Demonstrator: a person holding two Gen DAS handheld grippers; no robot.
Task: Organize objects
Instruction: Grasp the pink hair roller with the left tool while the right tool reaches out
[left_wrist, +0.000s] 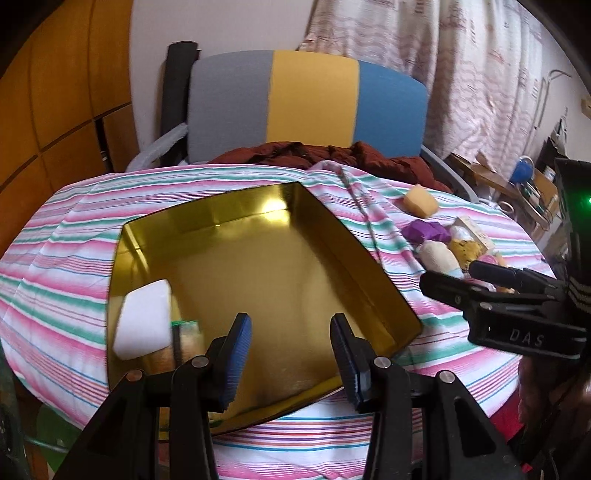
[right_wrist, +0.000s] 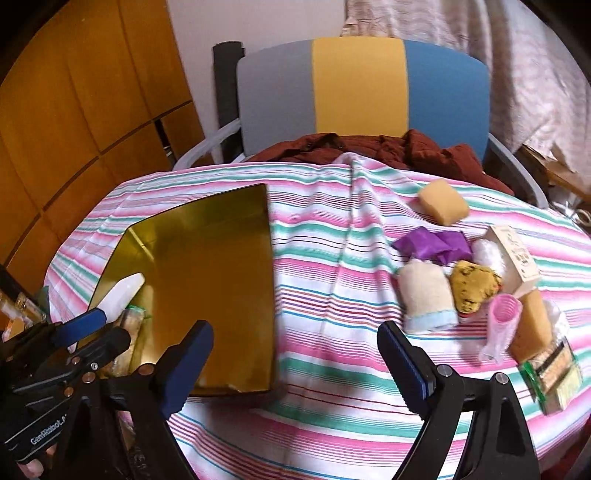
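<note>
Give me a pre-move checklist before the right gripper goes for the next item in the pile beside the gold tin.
1. Right gripper open and empty: ok, the jaws stand wide apart over bare cloth.
2. Left gripper clear of the load: ok, open, holding nothing, poised over the near part of the gold tin.
3. Room in the tin: ok, only a white block and a green-edged pack sit at its near left corner.
4. Nearest target reachable: ok, the cream cloth roll lies at the pile's near left edge.
5. Roll free of neighbours: not ok, it touches the yellow sponge and purple wrapper.
6. Striped tablecloth flat: not ok, a fold runs between tin and pile.
</note>
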